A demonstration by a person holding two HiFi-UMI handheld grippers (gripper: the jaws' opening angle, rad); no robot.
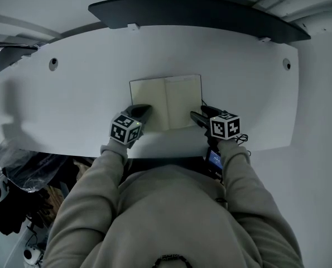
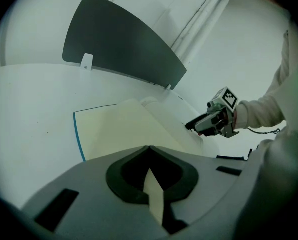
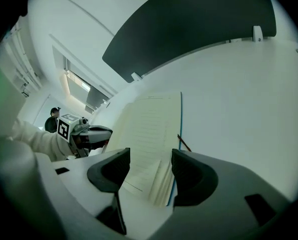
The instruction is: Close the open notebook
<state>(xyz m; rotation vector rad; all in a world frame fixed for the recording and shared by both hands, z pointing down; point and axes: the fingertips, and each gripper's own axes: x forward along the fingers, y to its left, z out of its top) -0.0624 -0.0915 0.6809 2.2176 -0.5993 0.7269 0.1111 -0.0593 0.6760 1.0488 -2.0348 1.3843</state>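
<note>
Notebook (image 1: 166, 102) lies open near the desk's (image 1: 71, 94) front edge; left claw (image 1: 140, 111) pinches its left page, right claw (image 1: 202, 115) gapes astride its right edge

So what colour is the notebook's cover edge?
Blue, rimming the notebook; its cover edge shows best in the left gripper view.
</note>
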